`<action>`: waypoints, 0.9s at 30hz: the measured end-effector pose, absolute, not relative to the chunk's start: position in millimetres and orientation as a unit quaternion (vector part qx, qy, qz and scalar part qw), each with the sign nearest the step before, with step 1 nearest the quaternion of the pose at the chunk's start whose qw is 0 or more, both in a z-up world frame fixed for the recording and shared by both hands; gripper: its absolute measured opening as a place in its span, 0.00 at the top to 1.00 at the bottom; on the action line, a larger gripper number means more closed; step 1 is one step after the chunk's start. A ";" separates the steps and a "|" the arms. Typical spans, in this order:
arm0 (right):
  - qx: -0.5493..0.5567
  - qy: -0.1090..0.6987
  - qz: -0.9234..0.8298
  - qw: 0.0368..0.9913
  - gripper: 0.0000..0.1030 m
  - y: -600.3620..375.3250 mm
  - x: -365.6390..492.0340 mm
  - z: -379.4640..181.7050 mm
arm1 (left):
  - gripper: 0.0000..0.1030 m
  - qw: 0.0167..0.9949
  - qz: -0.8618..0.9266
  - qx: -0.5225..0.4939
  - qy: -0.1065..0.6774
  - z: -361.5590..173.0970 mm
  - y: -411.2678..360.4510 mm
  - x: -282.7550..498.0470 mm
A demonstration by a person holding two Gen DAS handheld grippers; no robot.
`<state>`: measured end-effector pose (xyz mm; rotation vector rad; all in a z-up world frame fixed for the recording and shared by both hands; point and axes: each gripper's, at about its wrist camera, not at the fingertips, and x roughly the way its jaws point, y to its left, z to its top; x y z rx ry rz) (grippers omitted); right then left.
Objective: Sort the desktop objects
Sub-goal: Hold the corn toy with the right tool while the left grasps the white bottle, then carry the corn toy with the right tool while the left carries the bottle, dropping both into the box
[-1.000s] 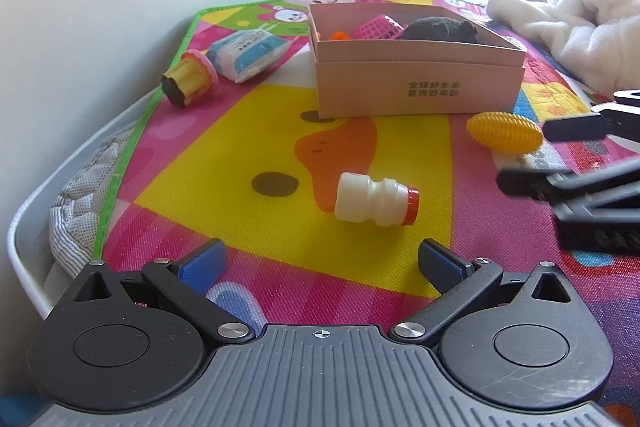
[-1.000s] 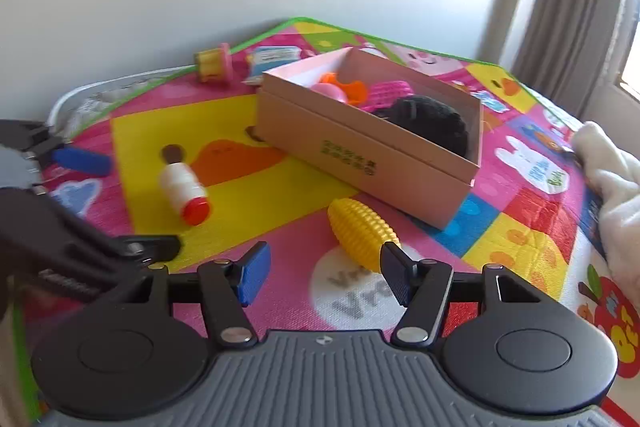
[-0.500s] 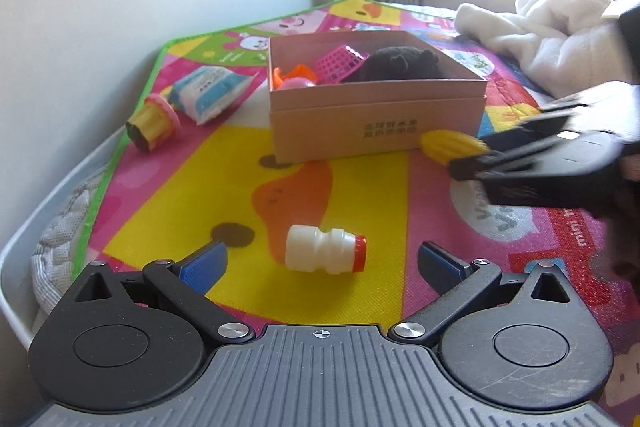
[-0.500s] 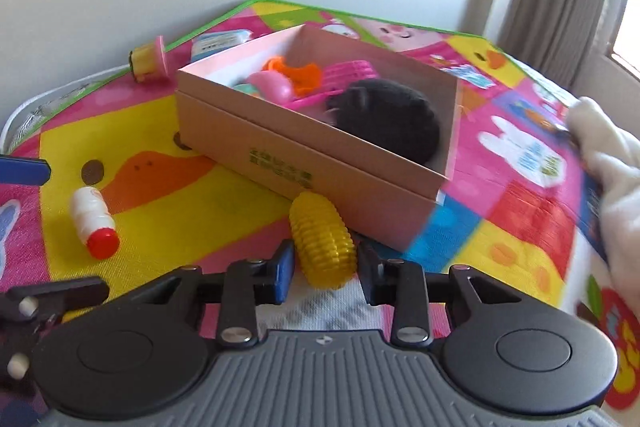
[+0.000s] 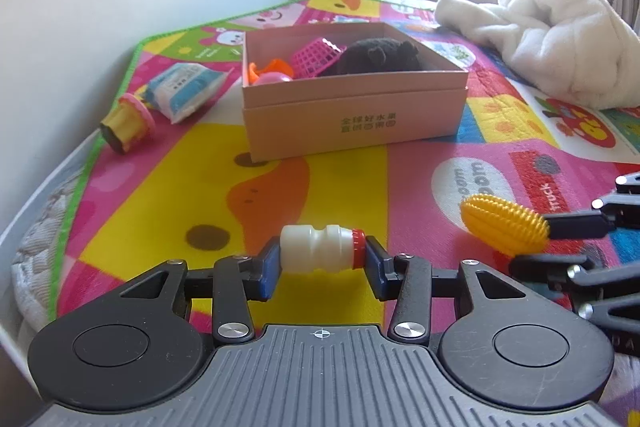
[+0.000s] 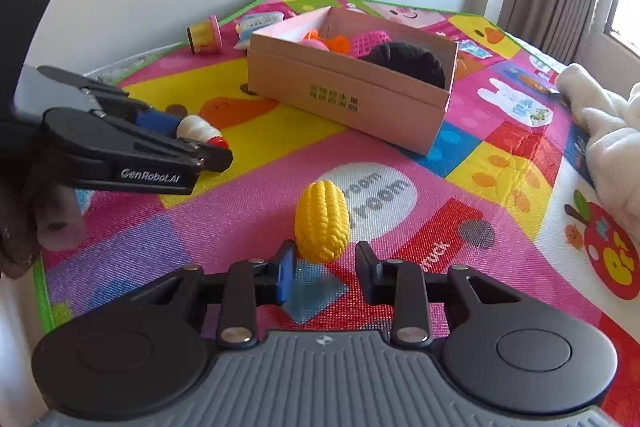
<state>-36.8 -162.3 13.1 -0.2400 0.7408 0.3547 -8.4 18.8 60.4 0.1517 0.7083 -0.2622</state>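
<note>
The left gripper's (image 5: 322,261) fingers pinch the white bottle (image 5: 318,253) end to end, ready to lift toward the cardboard box (image 5: 352,107). The right gripper's (image 6: 325,269) fingers bracket the yellow corn (image 6: 322,227); whether they grip it, I cannot tell.

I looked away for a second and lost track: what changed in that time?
The left gripper closed end to end on the small white bottle with a red cap. The right gripper drew the ribbed yellow toy corn back from the pink cardboard box. Box contents stayed put.
</note>
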 end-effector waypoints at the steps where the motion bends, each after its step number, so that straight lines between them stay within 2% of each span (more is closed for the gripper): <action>1: -0.119 0.355 0.171 0.911 0.70 -160.6 -39.1 15.5 | 0.54 0.927 -0.129 0.073 0.343 62.9 20.9 -13.8; 4: -0.124 0.348 0.172 0.913 0.71 -155.8 -46.3 22.1 | 0.54 0.929 -0.134 0.073 0.338 68.2 26.4 -32.4; 9: -0.124 0.346 0.174 0.914 0.81 -149.9 -58.2 31.3 | 0.54 0.930 -0.135 0.072 0.335 72.8 34.3 -55.6; 15: -0.142 0.351 0.170 0.910 0.82 -142.4 -65.2 25.8 | 0.54 0.929 -0.124 0.062 0.343 67.7 36.8 -60.0; 16: -0.146 0.347 0.165 0.912 0.80 -141.3 -66.3 24.6 | 0.53 0.929 -0.122 0.063 0.344 65.7 35.4 -58.8; 18: -0.153 0.337 0.155 0.916 0.63 -139.7 -66.2 23.2 | 0.53 0.929 -0.119 0.068 0.344 61.2 31.1 -55.0; 20: -0.156 0.325 0.149 0.921 0.56 -140.1 -62.9 22.6 | 0.51 0.929 -0.115 0.072 0.345 56.5 27.3 -49.8; 23: -0.150 0.327 0.140 0.923 0.56 -140.7 -47.2 20.3 | 0.40 0.929 -0.115 0.071 0.345 51.1 25.3 -45.4; 24: -0.144 0.331 0.136 0.923 0.56 -140.9 -40.6 18.8 | 0.33 0.929 -0.119 0.070 0.344 50.5 25.3 -46.1; 25: -0.138 0.335 0.133 0.922 0.56 -141.0 -34.2 17.0 | 0.19 0.929 -0.121 0.071 0.343 50.1 24.7 -47.1; 27: -0.131 0.342 0.129 0.921 0.56 -140.7 -23.5 12.9 | 0.02 0.930 -0.115 0.074 0.340 48.7 24.7 -49.9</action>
